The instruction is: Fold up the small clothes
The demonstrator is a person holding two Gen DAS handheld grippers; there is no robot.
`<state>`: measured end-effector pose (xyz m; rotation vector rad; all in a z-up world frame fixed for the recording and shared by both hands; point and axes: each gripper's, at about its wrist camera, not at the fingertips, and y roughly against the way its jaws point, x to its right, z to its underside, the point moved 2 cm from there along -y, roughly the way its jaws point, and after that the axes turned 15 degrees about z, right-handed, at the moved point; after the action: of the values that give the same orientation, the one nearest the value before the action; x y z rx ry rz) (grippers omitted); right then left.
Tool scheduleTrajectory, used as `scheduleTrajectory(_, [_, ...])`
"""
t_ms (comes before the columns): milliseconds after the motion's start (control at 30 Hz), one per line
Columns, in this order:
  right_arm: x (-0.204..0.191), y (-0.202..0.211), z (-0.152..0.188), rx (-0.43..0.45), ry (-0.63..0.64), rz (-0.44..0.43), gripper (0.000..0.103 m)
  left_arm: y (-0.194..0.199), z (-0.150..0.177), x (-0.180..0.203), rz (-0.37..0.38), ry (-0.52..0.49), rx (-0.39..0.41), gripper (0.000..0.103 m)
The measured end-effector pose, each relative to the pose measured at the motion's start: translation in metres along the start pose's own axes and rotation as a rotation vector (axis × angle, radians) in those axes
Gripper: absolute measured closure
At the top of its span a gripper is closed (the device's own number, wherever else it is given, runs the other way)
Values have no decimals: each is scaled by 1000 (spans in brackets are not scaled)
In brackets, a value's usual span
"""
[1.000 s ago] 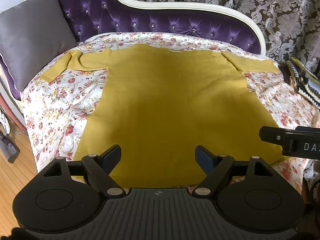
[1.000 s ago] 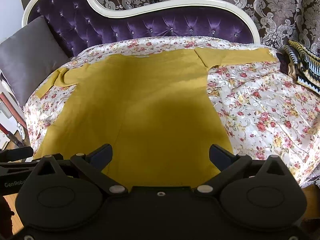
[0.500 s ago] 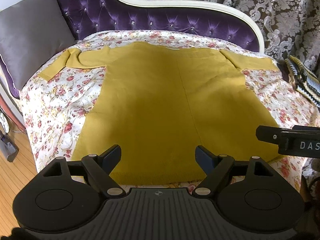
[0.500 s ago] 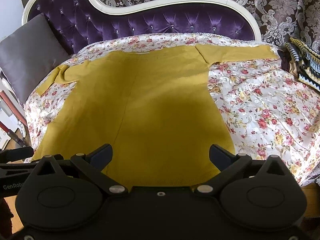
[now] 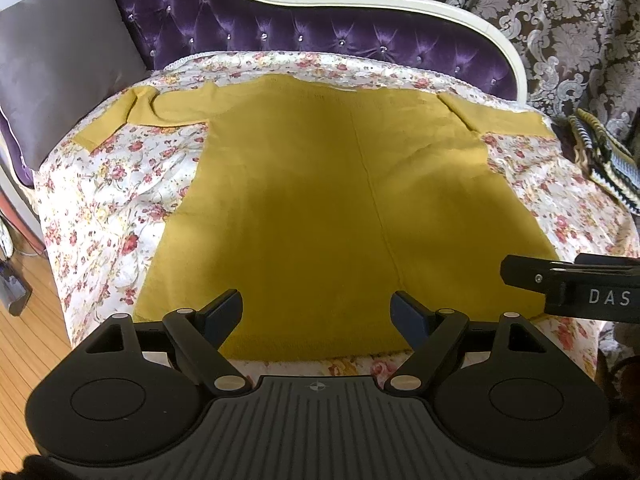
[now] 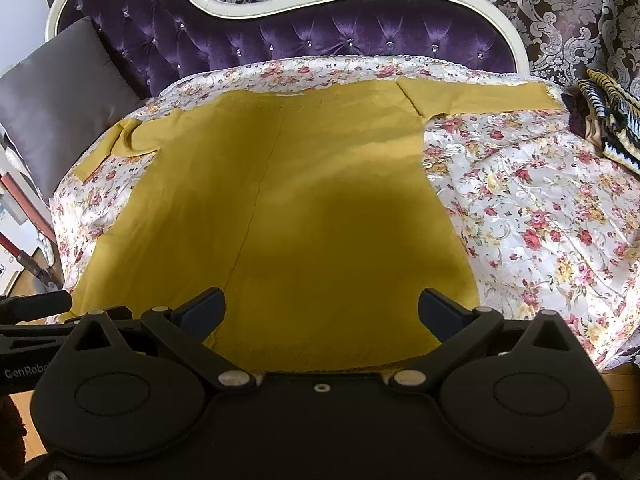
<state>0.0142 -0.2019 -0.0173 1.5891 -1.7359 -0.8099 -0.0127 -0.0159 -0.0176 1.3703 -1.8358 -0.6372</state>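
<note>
- While the mustard top (image 5: 320, 208) lay flat and unfolded, my left gripper (image 5: 318, 312) and right gripper (image 6: 322, 310) hung wide, empty, above its hem.
- Next, I judged, each must pinch a hem corner.

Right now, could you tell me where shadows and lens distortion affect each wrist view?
Left wrist view: a broad dark shadow covers the middle of the mustard garment; the fisheye bows the sofa back into an arch. Right wrist view: a similar shadow darkens the garment's centre, while the floral cover stays brightly lit; edges curve likewise.
</note>
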Motion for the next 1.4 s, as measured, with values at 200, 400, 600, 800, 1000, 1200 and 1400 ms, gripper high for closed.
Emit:
scheduleTrajectory(200, [-1,0,0,-2,1,-1,0,-1,1,-1,5,6,-7,22])
scheduleTrajectory(400, [-3,-3,0,-14,4,-6,0,-2,1,-1,9,11,-13,22])
scheduleTrajectory(600, [-6,-7,-1,-33,18,-7,0,-4,-1,-2,8,17,-19,22])
scheduleTrajectory(800, [-8,-13,-2,-64,33,3,0,-8,-3,-4,15,15,-29,22])
scheduleTrajectory(1000, [-9,-27,-7,-144,67,-50,1,-7,-12,-1,0,-47,25,23])
scheduleTrajectory(1200, [35,-44,-32,-223,-130,-270,1,-7,-33,7,-9,-137,113,23])
scheduleTrajectory(1400, [96,-73,-75,-234,-287,-247,1,-27,-64,7,28,-152,117,23])
